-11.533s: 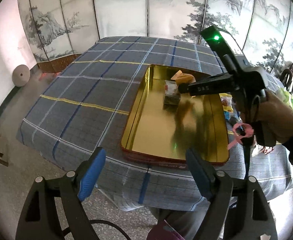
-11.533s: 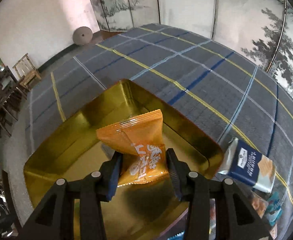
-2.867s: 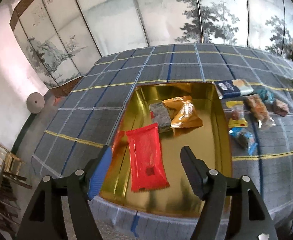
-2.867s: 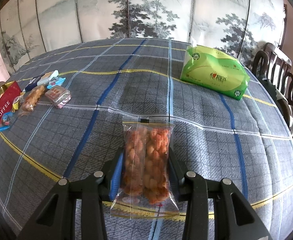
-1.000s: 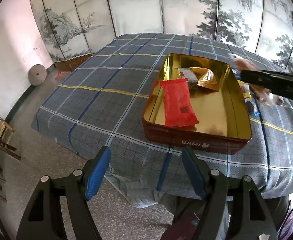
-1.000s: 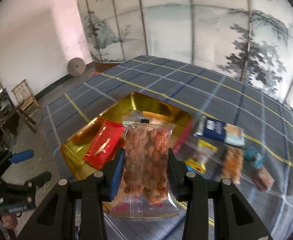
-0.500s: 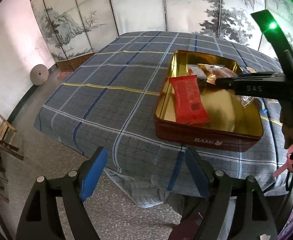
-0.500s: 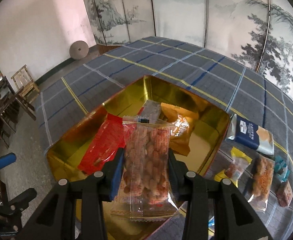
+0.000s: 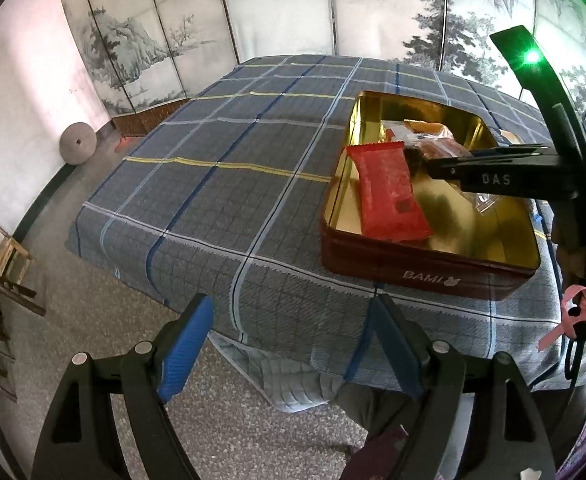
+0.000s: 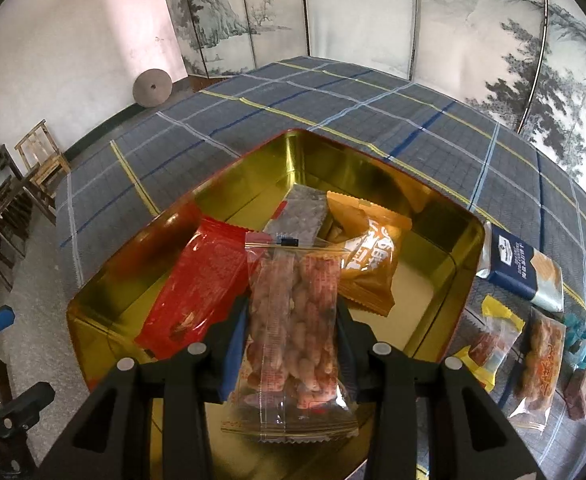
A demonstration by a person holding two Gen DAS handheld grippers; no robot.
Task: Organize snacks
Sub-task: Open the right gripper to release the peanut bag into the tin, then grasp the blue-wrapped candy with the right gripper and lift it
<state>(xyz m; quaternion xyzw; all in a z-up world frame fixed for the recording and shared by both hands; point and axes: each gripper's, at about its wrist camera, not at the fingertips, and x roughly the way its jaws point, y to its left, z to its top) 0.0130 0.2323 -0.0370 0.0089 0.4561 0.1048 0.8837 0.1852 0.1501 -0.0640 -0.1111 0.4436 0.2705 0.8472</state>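
My right gripper (image 10: 291, 328) is shut on a clear packet of peanuts (image 10: 293, 280), held just above the near part of the open gold tin (image 10: 373, 176). In the tin lie a red packet (image 10: 197, 280), a grey packet (image 10: 301, 216) and an orange packet (image 10: 369, 256). In the left wrist view the tin (image 9: 413, 276) stands at the right, with the red packet (image 9: 389, 196) inside and the right gripper's black arm (image 9: 501, 178) reaching over it. My left gripper (image 9: 289, 340) stands open and holds nothing, over the table's near edge to the left of the tin.
Loose snacks lie on the plaid tablecloth (image 9: 213, 184) to the right of the tin: a blue-and-white packet (image 10: 521, 264), a yellow-edged packet (image 10: 489, 340), a brown snack bag (image 10: 541, 356) and teal sweets (image 10: 577, 336). A painted folding screen (image 10: 357, 12) stands behind; wooden chairs (image 10: 41, 156) are at the left.
My right gripper has carried the peanut packet in over the tin and lower toward it. My left gripper's jaws have spread a little wider; it has stayed near the table's edge.
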